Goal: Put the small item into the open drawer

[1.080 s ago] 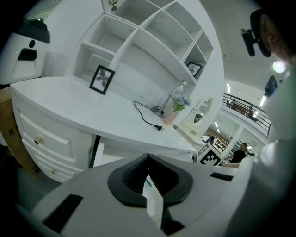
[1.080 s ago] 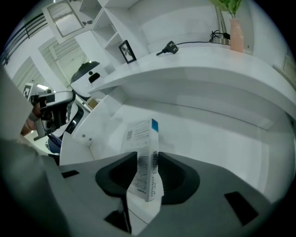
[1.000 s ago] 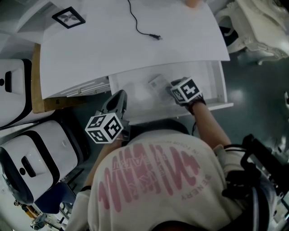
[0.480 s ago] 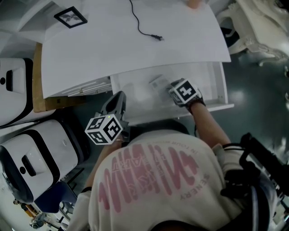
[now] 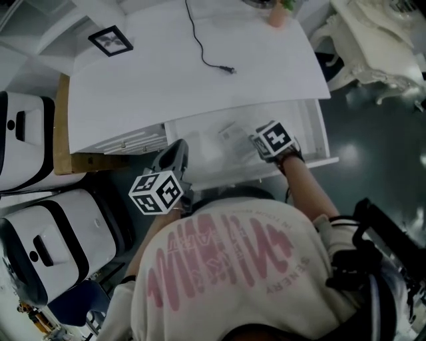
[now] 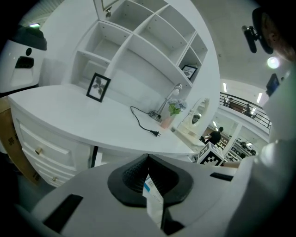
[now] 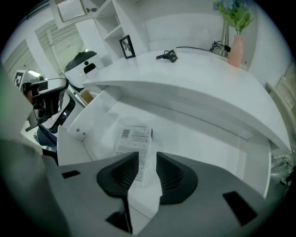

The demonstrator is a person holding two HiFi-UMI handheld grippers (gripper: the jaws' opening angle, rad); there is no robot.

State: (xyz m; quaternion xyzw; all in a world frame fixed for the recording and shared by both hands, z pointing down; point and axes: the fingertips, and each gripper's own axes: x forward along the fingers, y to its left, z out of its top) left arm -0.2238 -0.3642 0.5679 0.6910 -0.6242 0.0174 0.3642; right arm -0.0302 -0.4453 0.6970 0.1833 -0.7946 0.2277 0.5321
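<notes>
The open white drawer [image 5: 314, 126] sticks out from under the curved white desk [image 5: 166, 80]. A small white box with a printed label [image 5: 233, 131] lies flat on its floor. My right gripper [image 5: 256, 138] reaches into the drawer just behind the box. In the right gripper view its jaws [image 7: 148, 169] stand apart and are closing, with the near end of the box [image 7: 135, 139] between them and no pad pressing on it. My left gripper [image 5: 174, 153] hovers by the drawer's front left corner. In the left gripper view it [image 6: 148, 169] is shut on a thin white slip [image 6: 152, 196] with blue print.
A black cable with a plug [image 5: 208, 48] lies on the desk, with a framed picture [image 5: 110, 40] at the back left and a pink vase [image 5: 276, 16] at the back. Closed drawers [image 5: 130, 141] and white cases [image 5: 46, 233] stand to the left. The person's body crowds the drawer front.
The head view has shifted a little, so desk and drawer sit slightly higher. The right gripper stays in the drawer by the box; the left gripper holds its place.
</notes>
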